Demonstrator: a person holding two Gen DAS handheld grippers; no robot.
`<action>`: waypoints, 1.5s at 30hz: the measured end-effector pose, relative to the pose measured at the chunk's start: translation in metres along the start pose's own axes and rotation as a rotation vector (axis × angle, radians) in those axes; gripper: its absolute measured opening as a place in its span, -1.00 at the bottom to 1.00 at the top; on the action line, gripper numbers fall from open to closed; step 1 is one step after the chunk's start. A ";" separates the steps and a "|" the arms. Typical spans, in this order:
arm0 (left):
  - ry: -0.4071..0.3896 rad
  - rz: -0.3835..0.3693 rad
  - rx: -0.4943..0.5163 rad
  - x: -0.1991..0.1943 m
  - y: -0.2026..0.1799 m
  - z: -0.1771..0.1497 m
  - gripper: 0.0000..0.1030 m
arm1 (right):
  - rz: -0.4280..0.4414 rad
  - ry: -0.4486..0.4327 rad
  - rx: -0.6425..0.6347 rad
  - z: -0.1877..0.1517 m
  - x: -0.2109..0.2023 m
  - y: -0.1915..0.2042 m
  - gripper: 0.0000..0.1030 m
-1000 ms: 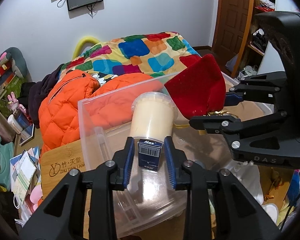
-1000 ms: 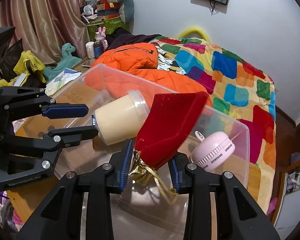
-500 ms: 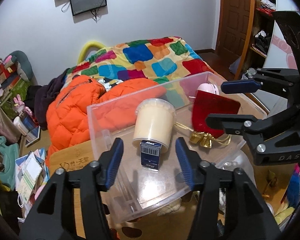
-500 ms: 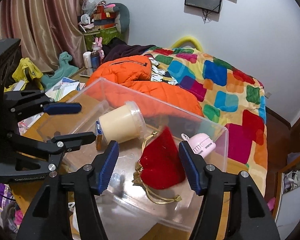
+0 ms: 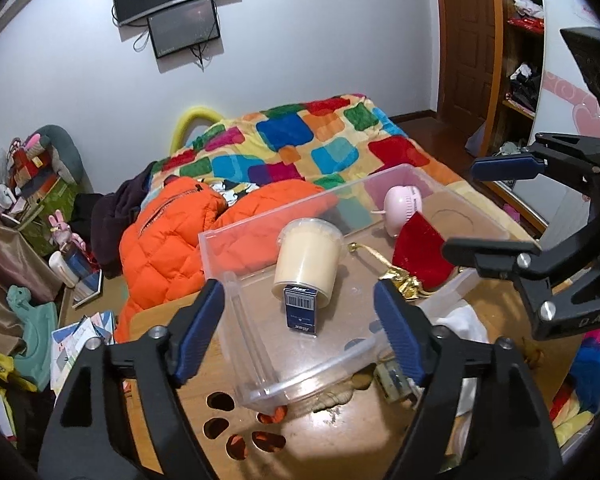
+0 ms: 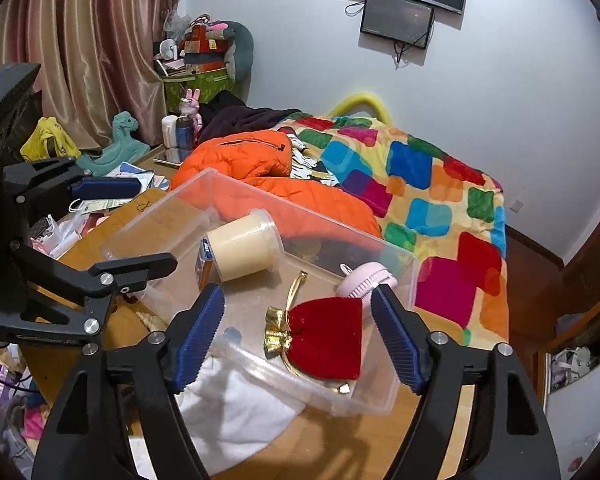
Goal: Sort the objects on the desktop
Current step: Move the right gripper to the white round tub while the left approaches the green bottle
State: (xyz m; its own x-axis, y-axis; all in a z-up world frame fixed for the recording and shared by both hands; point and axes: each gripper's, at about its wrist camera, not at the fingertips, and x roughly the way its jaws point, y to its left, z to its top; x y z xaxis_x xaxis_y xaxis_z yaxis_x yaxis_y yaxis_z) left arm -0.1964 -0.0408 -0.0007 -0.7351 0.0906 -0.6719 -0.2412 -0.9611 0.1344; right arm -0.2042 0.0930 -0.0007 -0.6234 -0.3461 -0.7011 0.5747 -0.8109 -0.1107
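Desktop things now lie inside the clear plastic bin (image 5: 236,240) on the wooden table (image 5: 340,436). Both tongs have just been opening, and nothing is between them.

The left gripper (image 5: 300,332) is wide apart above the small blue box (image 5: 301,311). That box lies on the bin floor, touching the cream jar (image 5: 308,258), which lies on its side.

The right gripper (image 6: 296,340) is wide apart too. The red velvet pouch (image 6: 328,338) with its gold ribbon lies under it in the bin, just beside the pink fan (image 6: 362,280).

So the drop-off step looks done for the box and the pouch.

Next, I think each hand needs to find something left on the table outside the bin. A white cloth (image 6: 236,408) lies by the bin, and some small bits too. The tongs are already wide enough to go around a new thing.
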 end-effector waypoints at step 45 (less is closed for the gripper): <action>0.041 -0.024 -0.203 -0.059 -0.041 -0.117 0.90 | -0.034 -0.062 0.045 -0.125 -0.074 0.070 0.89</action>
State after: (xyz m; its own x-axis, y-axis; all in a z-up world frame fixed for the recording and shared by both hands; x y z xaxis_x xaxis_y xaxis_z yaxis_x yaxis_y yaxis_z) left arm -0.0691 -0.0376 -0.0511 -0.7029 0.1074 -0.7031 -0.1227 -0.9920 -0.0288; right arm -0.0516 0.1206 -0.0449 -0.6750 -0.3454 -0.6520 0.5289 -0.8426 -0.1013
